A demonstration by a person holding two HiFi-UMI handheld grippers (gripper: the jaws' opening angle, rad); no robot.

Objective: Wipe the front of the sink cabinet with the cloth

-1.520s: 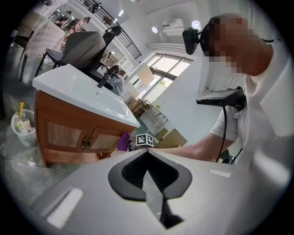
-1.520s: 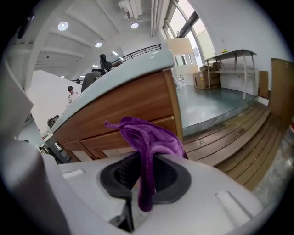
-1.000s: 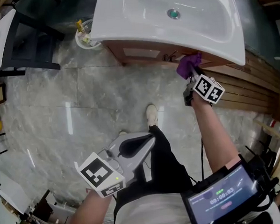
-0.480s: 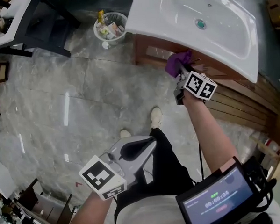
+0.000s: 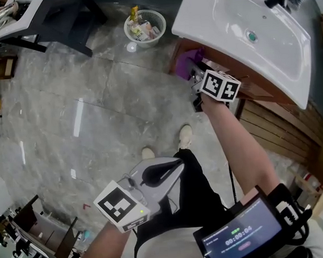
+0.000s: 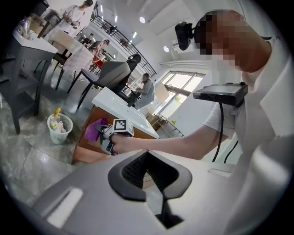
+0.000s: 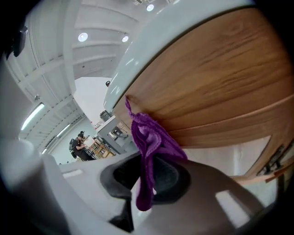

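The purple cloth (image 5: pixel 187 61) is pressed against the wooden cabinet front (image 5: pixel 223 74), near its left corner under the white sink (image 5: pixel 237 27). My right gripper (image 5: pixel 195 78) is shut on the cloth, its marker cube just behind. In the right gripper view the cloth (image 7: pixel 149 142) sticks up from the shut jaws of the right gripper (image 7: pixel 148 181) and touches the wood panel (image 7: pixel 216 78) below the sink rim (image 7: pixel 138 59). My left gripper (image 5: pixel 162 171) hangs low by the person's leg, shut and holding nothing. The left gripper (image 6: pixel 148 156) looks toward the cloth (image 6: pixel 94 130).
A white wastebasket (image 5: pixel 144 23) with rubbish stands on the marble floor left of the cabinet, also visible as a basket (image 6: pixel 59 128). Wooden slats (image 5: pixel 275 130) run along the wall on the right. Dark furniture (image 5: pixel 64 15) stands at the upper left. The person's shoes (image 5: pixel 185 136) are near the cabinet.
My right gripper has slid the cloth leftward along the cabinet front, from its right part to near the left corner. The left gripper has stayed put.
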